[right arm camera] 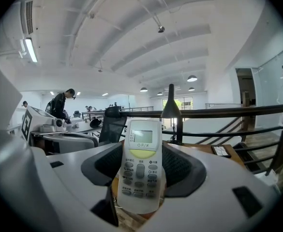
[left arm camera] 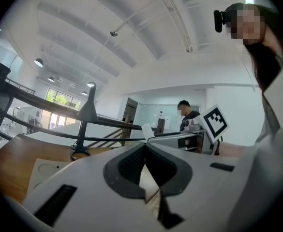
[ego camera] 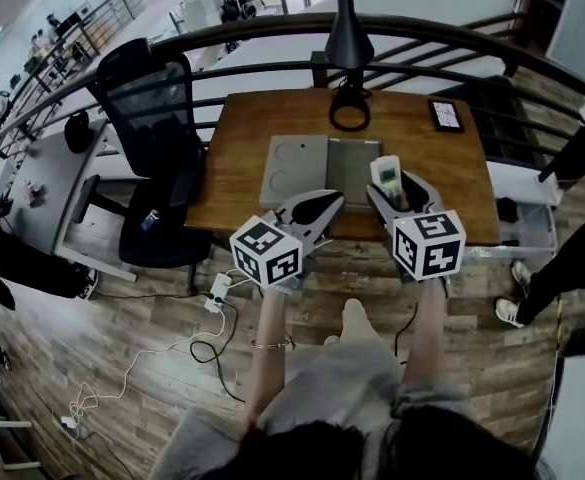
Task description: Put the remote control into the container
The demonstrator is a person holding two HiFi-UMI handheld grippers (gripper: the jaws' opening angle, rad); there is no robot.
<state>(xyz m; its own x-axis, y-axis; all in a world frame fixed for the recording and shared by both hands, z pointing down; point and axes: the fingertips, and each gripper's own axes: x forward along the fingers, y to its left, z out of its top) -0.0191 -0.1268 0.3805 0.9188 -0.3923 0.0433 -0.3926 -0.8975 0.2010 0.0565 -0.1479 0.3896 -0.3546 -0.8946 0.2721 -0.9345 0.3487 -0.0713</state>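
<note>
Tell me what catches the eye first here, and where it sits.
The white remote control stands upright, display on top, clamped in the right tool over the near edge of the wooden table. Just beyond it on that table lies the grey container. The left tool, beside the right one, is shut with nothing in it.

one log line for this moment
right hand-held gripper: shut on remote control | left hand-held gripper: shut, empty | container: open, remote control outside
</note>
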